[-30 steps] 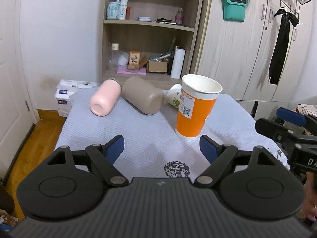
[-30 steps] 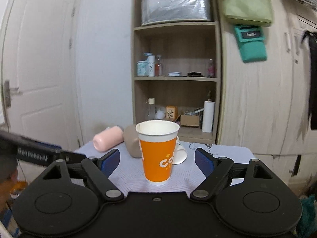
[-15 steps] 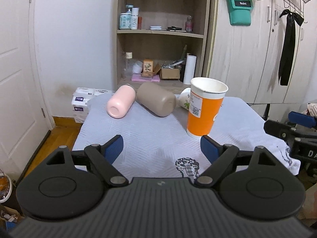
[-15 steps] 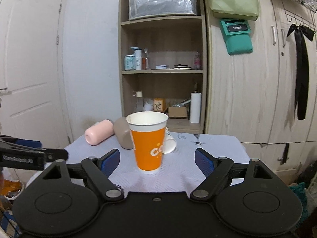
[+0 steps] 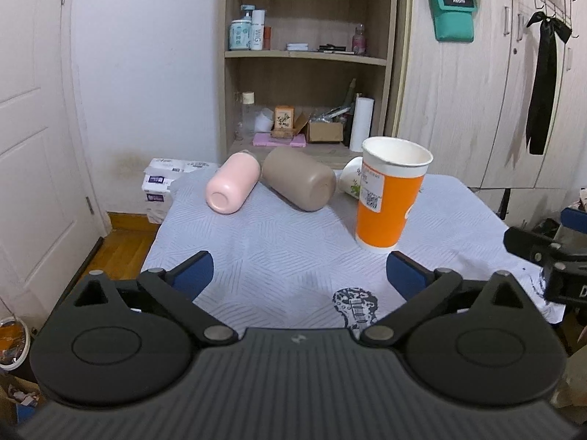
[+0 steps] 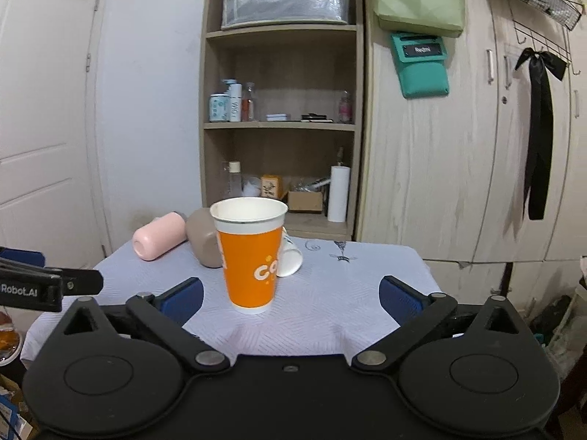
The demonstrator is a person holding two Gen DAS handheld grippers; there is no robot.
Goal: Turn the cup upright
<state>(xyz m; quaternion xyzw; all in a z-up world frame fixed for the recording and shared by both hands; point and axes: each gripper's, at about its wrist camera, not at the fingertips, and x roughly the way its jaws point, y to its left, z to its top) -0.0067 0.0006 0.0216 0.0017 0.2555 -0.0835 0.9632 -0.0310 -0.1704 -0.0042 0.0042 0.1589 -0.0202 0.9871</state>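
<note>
An orange paper cup [image 5: 389,198] stands upright, mouth up, on the cloth-covered table [image 5: 279,253]; it also shows in the right wrist view [image 6: 251,256]. My left gripper [image 5: 299,273] is open and empty, held back near the table's front edge, with the cup ahead and to its right. My right gripper [image 6: 290,295] is open and empty, also back from the cup, which stands ahead and slightly left of its middle. Each gripper shows at the edge of the other's view.
A pink cup [image 5: 231,185], a taupe cup [image 5: 299,178] and a white paper cup [image 5: 352,181] lie on their sides behind the orange cup. A wooden shelf [image 5: 308,55], a wardrobe [image 5: 477,91] and a door [image 5: 33,128] stand behind the table.
Both grippers have drawn back from the orange cup, which now looks smaller and farther. The cup has stayed upright in place.
</note>
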